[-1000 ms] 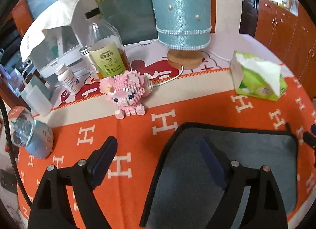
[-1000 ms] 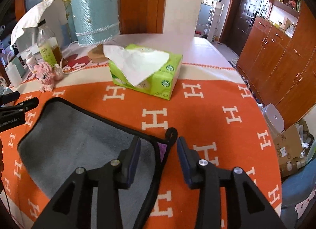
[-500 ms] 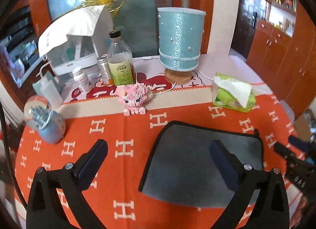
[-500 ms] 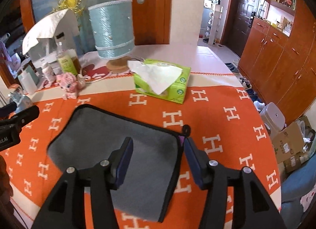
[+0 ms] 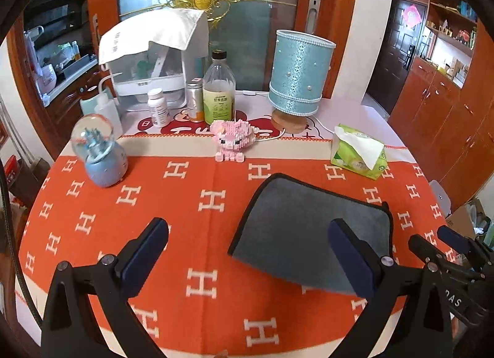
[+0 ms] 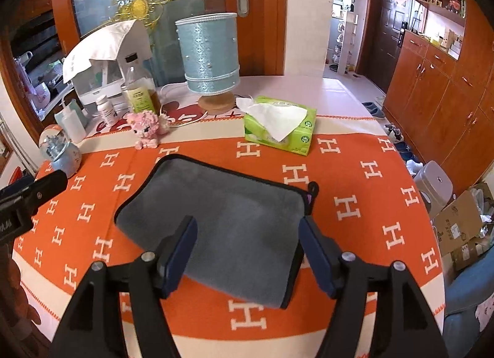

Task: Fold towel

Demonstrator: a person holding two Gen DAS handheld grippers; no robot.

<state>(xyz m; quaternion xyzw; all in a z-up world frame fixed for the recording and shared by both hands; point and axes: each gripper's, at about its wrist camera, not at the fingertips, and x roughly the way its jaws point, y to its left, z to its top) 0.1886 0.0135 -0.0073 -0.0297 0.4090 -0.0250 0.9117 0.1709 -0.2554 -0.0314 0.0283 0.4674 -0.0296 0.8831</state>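
Both tongs hanging spread above the folded grey towel on the desk.

Left wrist view: the left tongs (image 5: 247,253) are hovering wide apart over the orange desk (image 5: 191,203), holding nothing; one grey towel (image 5: 308,228) is lying folded ahead to the right, with one snow globe (image 5: 98,154), one pink block pig (image 5: 233,138) and one tissue pack (image 5: 358,154) beyond it.
Right wrist view: the right tongs (image 6: 247,253) are hanging spread above the towel's (image 6: 228,212) near edge, gripping nothing; one blue lamp (image 6: 210,58) is standing behind.
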